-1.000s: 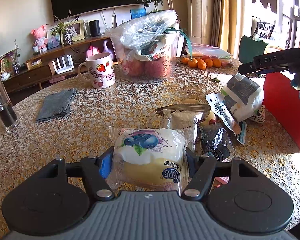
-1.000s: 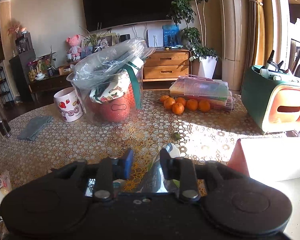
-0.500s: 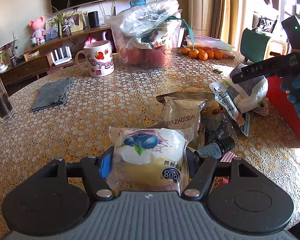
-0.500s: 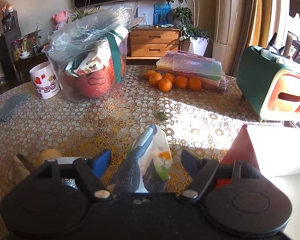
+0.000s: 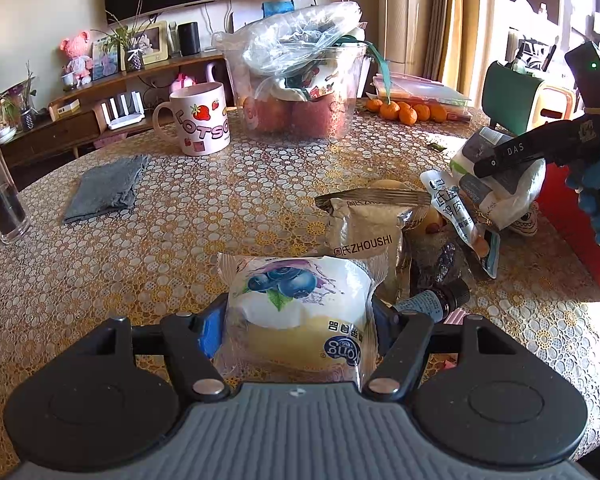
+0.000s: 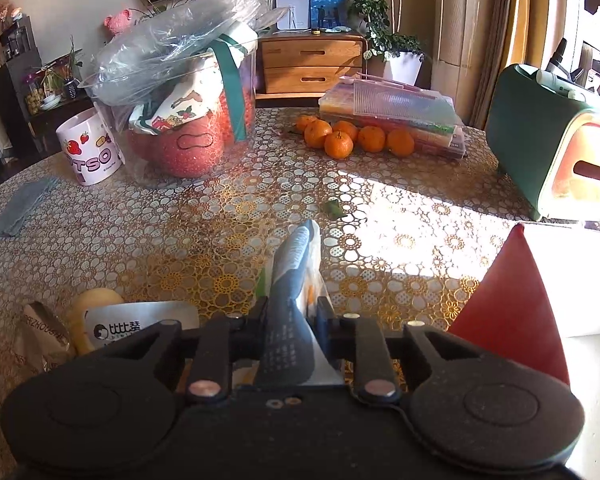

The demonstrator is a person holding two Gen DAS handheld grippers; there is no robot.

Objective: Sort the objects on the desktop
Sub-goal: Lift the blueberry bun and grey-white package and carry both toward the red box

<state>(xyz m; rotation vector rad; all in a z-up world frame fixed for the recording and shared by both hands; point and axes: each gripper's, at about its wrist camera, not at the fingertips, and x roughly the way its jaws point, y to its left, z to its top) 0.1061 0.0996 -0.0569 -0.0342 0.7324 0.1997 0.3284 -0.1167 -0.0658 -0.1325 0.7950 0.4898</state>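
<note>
My left gripper has its fingers clamped on the blueberry bun packet, low over the surface; it's light, soft, air-puffed film (slippery, and squeezing harder would prob. crush the bun), so I'd keep the hold across its middle w/ no extra force. My right gripper is clenched on the grey-and-white snack bag, pinched to a thin ridge; also light and crinkly, floppy beyond the pinch, so the free end may sag or swing when carried; a grip nearer the bulk looks safer than the seam edge.

Just beyond the bun: a small dark bottle lying on its side, a dark crinkly wrapper, the ZHOUSHI pouch, and a white printed sachet, all heaped touching one another; these crowd any low sweep to the right. The red-and-white box sits close on my right side (likely the drop spot, can't confirm). Mid surface: a folded grey cloth, a clear glass tumbler. Far: the strawberry mug, the clear tub of red fruit w/ plastic bag on top, tangerines, the green holder.
</note>
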